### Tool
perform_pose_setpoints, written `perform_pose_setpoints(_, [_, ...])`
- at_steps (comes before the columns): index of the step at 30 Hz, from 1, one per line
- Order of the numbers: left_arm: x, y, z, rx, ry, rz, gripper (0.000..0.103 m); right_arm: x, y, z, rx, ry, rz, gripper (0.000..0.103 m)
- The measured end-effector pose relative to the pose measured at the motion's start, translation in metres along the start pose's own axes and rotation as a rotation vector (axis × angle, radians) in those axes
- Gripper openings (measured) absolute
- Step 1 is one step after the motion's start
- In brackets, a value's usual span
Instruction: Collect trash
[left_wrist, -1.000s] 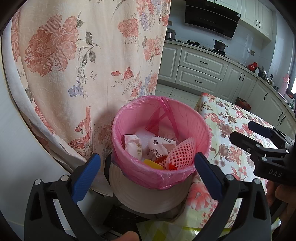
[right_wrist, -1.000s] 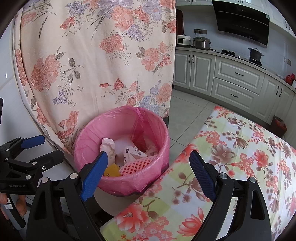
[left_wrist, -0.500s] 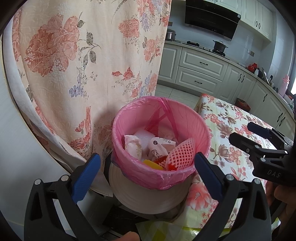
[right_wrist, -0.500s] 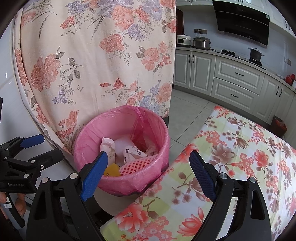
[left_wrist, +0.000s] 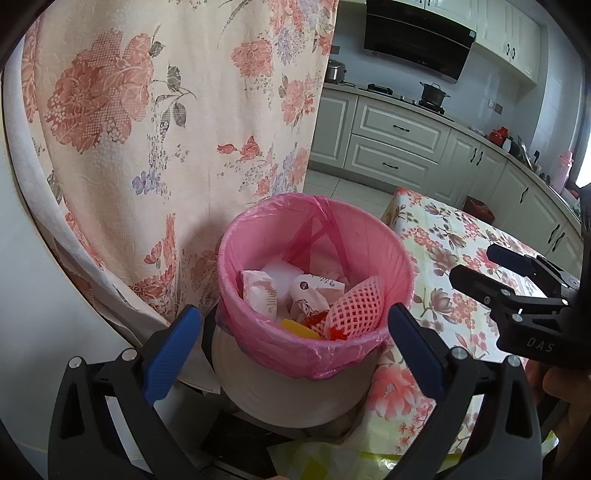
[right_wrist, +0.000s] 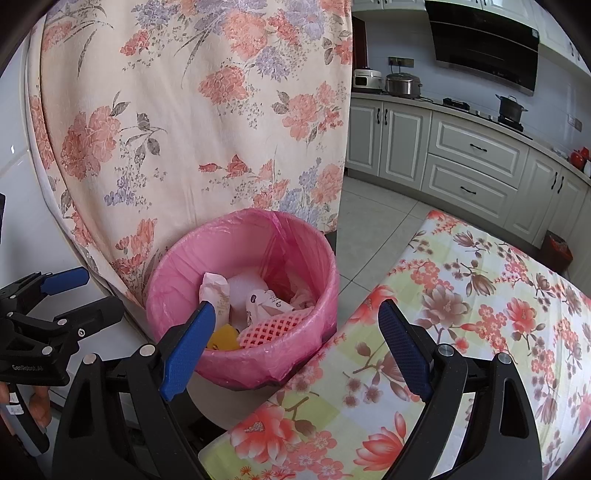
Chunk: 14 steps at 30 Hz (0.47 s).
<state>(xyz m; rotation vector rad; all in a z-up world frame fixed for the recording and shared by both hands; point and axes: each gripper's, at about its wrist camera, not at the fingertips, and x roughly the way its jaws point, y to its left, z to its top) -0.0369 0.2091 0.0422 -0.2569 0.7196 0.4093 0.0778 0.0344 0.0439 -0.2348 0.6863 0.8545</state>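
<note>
We could not read the bin's (left_wrist: 291, 391) base, cut off below. Its pink liner (left_wrist: 314, 236) held wrappers (left_wrist: 258, 295) and foam netting (left_wrist: 358, 310). Left gripper (left_wrist: 293, 328) and right gripper (right_wrist: 295, 325) both gaped wide, empty, beside the floral table (right_wrist: 461, 314).

Bin (left_wrist: 295, 387) stands just left of the worktop (left_wrist: 461, 258), touching its edge. Curtain (left_wrist: 166, 129) hangs behind and left of the bin. Liner bag (left_wrist: 373, 236) sits in the bin, folded over the rim. Inside: wrappers (left_wrist: 266, 295) at left and middle, foam net (left_wrist: 356, 310) at front right, leaning on the liner wall. Kitchen cabinets (left_wrist: 399, 136) run along the far wall behind the worktop, pot (left_wrist: 434, 92) on the stove above them. Left gripper (left_wrist: 293, 343) in front of the bin, fingers either side of it; right gripper (right_wrist: 295, 339) further right, over the worktop edge.
</note>
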Motion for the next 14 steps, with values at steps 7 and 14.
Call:
perform_pose_setpoints(7, [-0.0012,0.0002,0.0012,0.000,-0.001,0.009,0.098,-0.0003,-0.0014,-0.0003,0.001,-0.001,-0.002,0.085])
perform_pose_setpoints(14, [-0.0004,0.0004,0.0028,-0.002,0.000,0.016,0.098,-0.0011,-0.0030,0.0001,0.000,-0.001,-0.002,0.085])
